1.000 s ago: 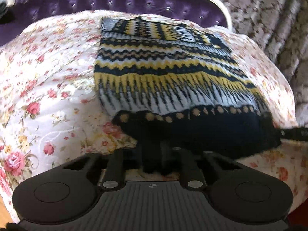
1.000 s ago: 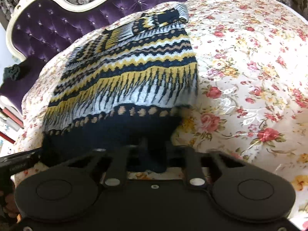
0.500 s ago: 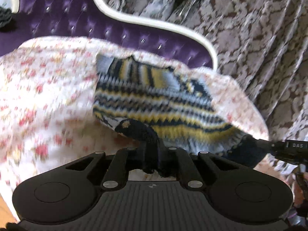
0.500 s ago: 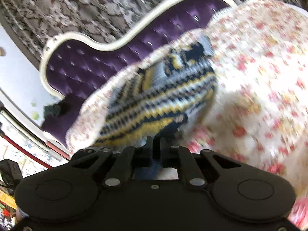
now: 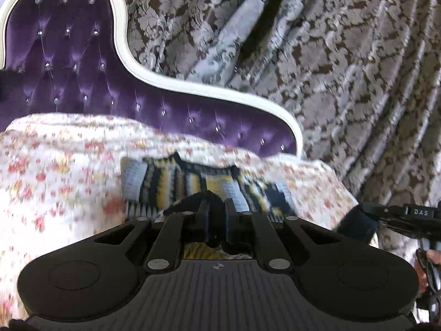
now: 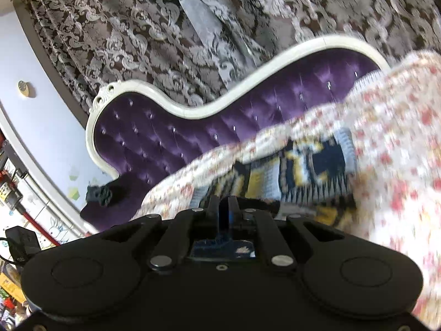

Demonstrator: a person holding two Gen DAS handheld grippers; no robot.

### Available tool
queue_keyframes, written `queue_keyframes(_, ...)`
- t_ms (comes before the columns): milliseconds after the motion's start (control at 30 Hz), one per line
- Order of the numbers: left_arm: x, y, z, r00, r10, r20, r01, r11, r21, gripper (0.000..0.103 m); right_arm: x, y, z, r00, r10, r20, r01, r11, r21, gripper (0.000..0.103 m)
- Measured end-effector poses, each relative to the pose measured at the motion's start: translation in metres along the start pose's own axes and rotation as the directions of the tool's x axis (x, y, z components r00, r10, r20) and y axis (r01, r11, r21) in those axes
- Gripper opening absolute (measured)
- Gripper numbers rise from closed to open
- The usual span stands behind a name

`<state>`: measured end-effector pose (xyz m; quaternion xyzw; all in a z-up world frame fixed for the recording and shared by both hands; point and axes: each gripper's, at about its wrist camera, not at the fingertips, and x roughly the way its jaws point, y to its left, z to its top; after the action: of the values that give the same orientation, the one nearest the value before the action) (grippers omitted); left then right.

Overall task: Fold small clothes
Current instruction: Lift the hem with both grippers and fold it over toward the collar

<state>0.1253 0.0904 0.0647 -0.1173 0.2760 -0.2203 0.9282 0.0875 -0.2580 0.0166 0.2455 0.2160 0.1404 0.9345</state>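
My left tool (image 5: 216, 207) is clamped on the dark hem of the knitted sweater (image 5: 176, 182), and my right tool (image 6: 223, 209) pinches the same hem at its other corner. The striped yellow, navy and grey sweater lies on the floral bedspread (image 5: 55, 171), its far part flat, its near edge raised in my tools. Behind stand a purple tufted headboard (image 5: 69, 63) and patterned curtains (image 5: 344, 55).

Knit top (image 5: 193, 184) is striped navy/yellow/grey-white w/ navy hem; beneath it, bedspread (image 5: 55, 171) is white w/ red-pink florals; headboard (image 5: 69, 63) behind is purple, white-edged.
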Motion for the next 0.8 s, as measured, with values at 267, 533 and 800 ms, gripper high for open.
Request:
queue_keyframes(267, 0.074, 0.024, 0.040, 0.997, 0.062, 0.049, -0.060, 0.998, -0.035, 0.010, 0.073, -0.037, 0.047, 0.996, -0.066, 0.062, 0.065, 0.998, 0.021, 0.013)
queue_keyframes(533, 0.168, 0.051, 0.052, 0.991, 0.137, 0.009, -0.136, 0.990, -0.040, 0.010, 0.159, -0.092, 0.070, 0.988, -0.148, 0.044, 0.145, 0.987, 0.073, 0.011)
queue_keyframes(800, 0.244, 0.076, 0.054, 0.977, 0.200, -0.077, -0.204, 0.977, -0.057, 0.010, 0.217, -0.130, 0.074, 0.972, -0.233, 0.030, 0.230, 0.970, 0.077, 0.006)
